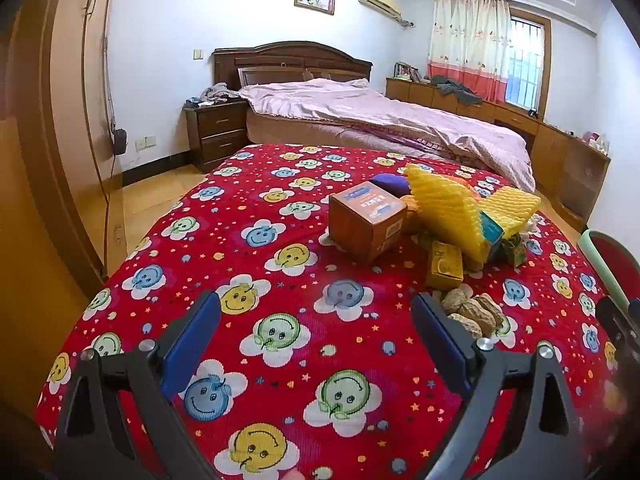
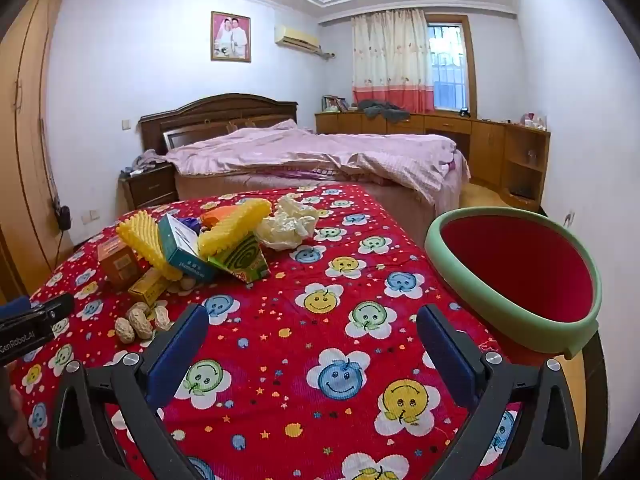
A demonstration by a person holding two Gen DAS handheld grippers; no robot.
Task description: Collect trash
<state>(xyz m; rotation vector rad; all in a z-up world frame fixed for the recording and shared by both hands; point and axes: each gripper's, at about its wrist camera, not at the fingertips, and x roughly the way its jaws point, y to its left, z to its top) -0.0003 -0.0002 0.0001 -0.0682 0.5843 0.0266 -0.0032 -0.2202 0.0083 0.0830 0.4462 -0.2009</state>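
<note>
A pile of trash lies on the red smiley-face tablecloth (image 1: 280, 288): a brown box (image 1: 366, 220), yellow foam netting (image 1: 448, 212), a small yellow box (image 1: 445, 266) and peanuts (image 1: 472, 314). In the right wrist view I see the same peanuts (image 2: 140, 322), yellow netting (image 2: 150, 244), a teal box (image 2: 186, 252), a green carton (image 2: 244, 260) and crumpled white paper (image 2: 288, 222). A red bin with a green rim (image 2: 516, 272) stands at the right. My left gripper (image 1: 316, 328) is open and empty, just left of the peanuts. My right gripper (image 2: 312, 340) is open and empty over bare cloth.
A bed with a pink quilt (image 1: 380, 120) stands beyond the table, with a nightstand (image 1: 218, 132) to its left. A wardrobe (image 1: 52, 140) lines the left side, wooden cabinets (image 2: 480, 140) the right. The left gripper's body (image 2: 32, 324) shows at the right view's left edge.
</note>
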